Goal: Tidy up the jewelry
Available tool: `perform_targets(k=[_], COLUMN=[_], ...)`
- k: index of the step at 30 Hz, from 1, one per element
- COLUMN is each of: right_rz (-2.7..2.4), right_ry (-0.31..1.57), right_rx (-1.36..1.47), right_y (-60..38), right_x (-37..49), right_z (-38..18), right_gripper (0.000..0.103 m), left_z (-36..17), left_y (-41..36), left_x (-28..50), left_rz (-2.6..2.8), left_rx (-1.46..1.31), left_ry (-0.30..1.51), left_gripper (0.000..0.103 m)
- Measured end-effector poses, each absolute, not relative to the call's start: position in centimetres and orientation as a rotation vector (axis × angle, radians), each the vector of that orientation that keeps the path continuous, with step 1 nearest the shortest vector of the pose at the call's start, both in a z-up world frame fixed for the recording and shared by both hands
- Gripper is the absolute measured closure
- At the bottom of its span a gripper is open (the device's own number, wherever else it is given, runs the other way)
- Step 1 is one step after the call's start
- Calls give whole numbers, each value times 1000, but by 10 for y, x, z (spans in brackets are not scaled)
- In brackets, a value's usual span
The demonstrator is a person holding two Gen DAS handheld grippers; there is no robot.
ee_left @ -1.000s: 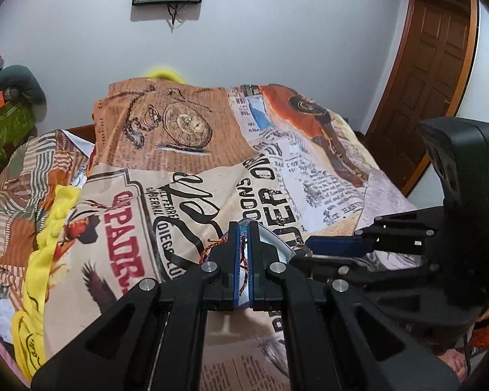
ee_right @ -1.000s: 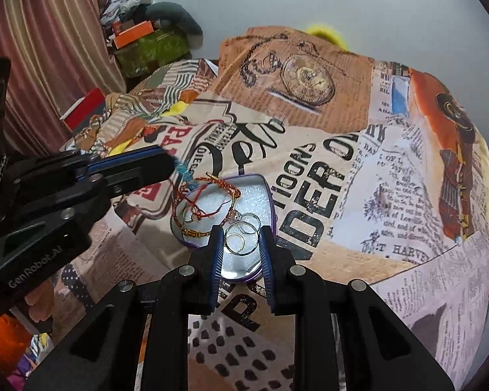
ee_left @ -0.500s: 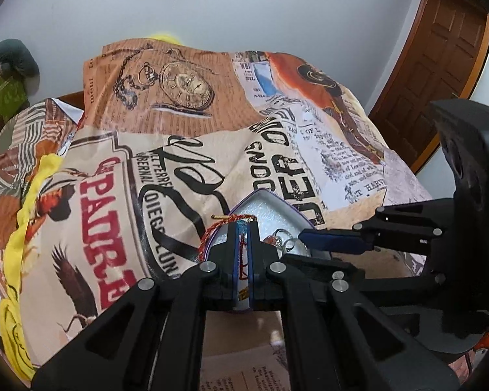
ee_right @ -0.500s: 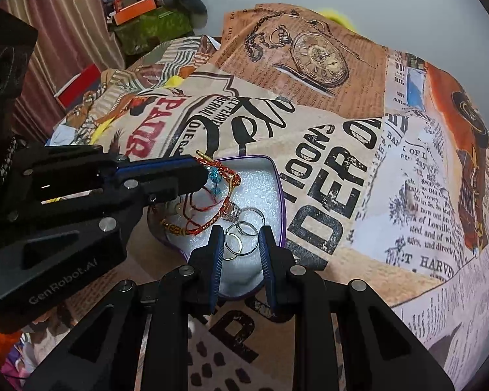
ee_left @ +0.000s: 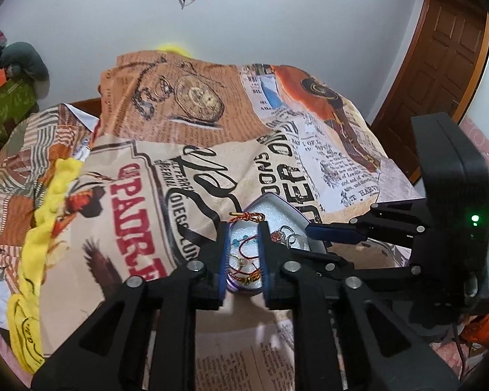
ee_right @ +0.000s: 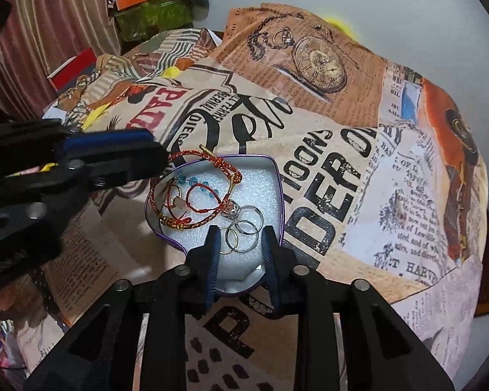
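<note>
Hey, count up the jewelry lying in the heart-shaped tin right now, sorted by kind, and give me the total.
Plain metal rings: 3
Red and gold cord bracelets: 2, tangled, so the count is uncertain
Blue bead strand: 1
Total in the tin: about 6

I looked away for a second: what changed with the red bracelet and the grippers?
The left gripper opened and let go of the red bracelet, which now lies in the heart-shaped tin, one loop over its rim. The right gripper also opened slightly. Rings and tin stayed put.
</note>
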State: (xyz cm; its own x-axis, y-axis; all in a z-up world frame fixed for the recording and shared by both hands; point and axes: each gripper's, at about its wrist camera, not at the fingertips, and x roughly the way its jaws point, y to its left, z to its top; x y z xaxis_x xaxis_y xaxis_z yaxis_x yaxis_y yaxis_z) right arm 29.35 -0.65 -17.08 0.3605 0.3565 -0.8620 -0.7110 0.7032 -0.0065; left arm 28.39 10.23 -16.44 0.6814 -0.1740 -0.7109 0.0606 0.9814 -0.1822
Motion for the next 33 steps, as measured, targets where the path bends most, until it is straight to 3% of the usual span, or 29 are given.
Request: perform_targets(k=[5, 21, 33], right_rz=[688, 657, 605], right_ry=[927, 818, 870], right_rx=[-432, -389, -314], right_y=[-8, -63, -147], right_x=[285, 248, 236], right_z=[-157, -109, -116], right_gripper=[66, 66, 66], left_z=[-150, -130, -149], left_y=[108, 83, 13], left_x=[267, 233, 229], left_rz=[-114, -120, -206], left_rx=[-146, -122, -82], left_ry=[782, 791, 881], left_gripper=[75, 75, 73])
